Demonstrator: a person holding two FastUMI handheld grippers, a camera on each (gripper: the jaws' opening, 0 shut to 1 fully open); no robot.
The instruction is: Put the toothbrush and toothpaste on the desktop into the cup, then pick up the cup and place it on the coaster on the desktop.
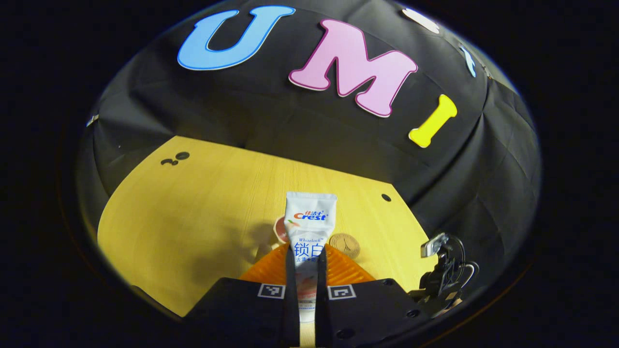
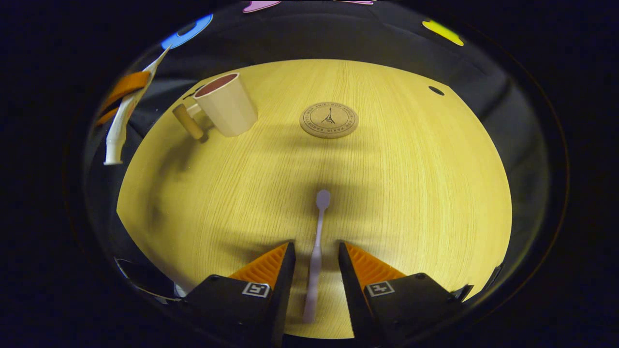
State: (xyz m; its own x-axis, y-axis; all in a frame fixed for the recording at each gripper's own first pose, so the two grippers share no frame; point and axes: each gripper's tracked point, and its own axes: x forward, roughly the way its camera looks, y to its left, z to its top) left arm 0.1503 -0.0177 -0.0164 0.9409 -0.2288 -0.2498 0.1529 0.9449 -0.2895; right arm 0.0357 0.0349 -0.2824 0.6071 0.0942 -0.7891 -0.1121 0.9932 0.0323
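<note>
1 toothpaste tube (image 1: 307, 227), 1 toothbrush (image 2: 316, 251), 1 cup (image 2: 226, 104), 1 coaster (image 2: 329, 120), 1 desktop (image 2: 411, 183)

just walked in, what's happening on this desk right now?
A person is working two handheld grippers. The left gripper is shut on the toothpaste tube and holds it up above the desk. The right gripper is open, its fingers straddling the toothbrush, which lies flat on the wooden desktop. The cup stands empty near the far edge, and the coaster beside it is bare. Nothing is in the cup yet.
</note>
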